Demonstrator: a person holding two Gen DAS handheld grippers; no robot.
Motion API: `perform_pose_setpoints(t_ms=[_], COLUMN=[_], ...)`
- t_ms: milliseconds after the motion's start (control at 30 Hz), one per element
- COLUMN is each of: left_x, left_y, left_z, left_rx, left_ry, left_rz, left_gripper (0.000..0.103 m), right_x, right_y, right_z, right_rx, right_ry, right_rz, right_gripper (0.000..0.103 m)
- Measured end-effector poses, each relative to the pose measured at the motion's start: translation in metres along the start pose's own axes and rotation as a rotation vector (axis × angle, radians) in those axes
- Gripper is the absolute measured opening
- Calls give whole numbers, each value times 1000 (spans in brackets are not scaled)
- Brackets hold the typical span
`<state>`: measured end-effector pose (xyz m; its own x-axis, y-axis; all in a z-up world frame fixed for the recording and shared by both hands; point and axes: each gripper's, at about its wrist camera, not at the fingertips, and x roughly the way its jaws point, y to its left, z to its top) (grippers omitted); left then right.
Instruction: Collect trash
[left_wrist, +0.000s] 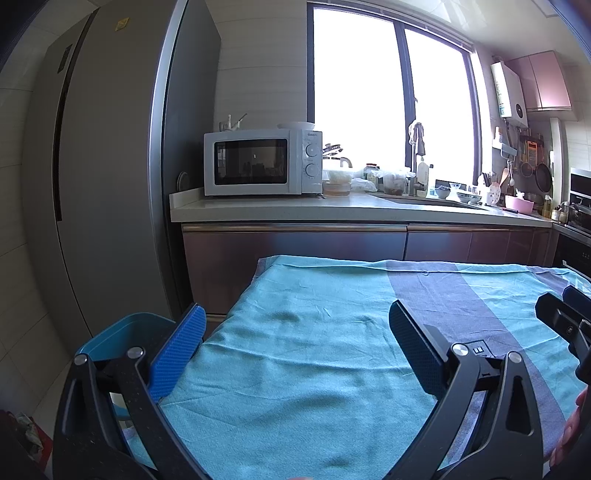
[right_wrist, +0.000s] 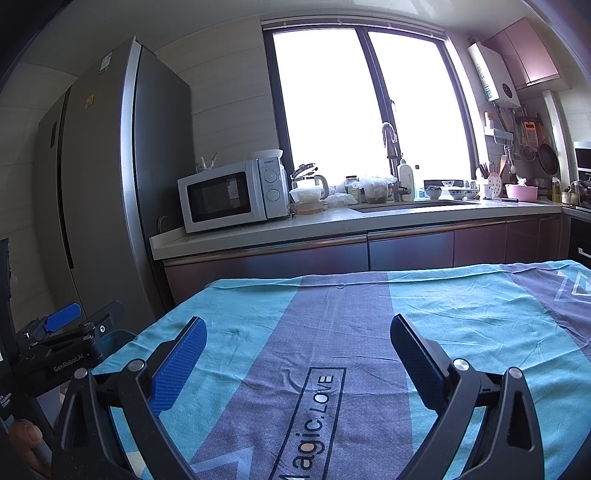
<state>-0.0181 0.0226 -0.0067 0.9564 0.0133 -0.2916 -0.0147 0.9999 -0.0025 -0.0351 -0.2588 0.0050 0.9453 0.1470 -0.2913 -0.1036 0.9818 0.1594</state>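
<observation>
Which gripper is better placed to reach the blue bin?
Left, probably. The blue bin sits just off the table's left edge, right beside the open left gripper. The right gripper, also open and empty, hovers over the middle of the tablecloth.

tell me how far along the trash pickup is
No trash shows on the blue tablecloth, so the table part looks done or not yet begun. Nothing is in hand: the left gripper and right gripper hover with jaws open and empty. A blue bin sits at the table's left edge; its contents are hidden.
</observation>
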Motion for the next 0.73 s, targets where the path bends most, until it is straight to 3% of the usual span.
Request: perform_pose_setpoints(t_ms=[467, 600, 733], left_x=[8, 23, 56], left_y=[-4, -7, -11], left_z=[2, 3, 6], left_rx=[5, 11, 20], left_ry=[23, 102, 224], left_rz=[-23, -47, -88], left_gripper=[97, 97, 97], right_x=[2, 4, 16], right_y=[-7, -16, -36], right_z=[-1, 1, 6], right_rx=[7, 18, 29], right_ry=[10, 28, 114], right_rz=[-3, -8, -47], right_gripper=[96, 96, 96])
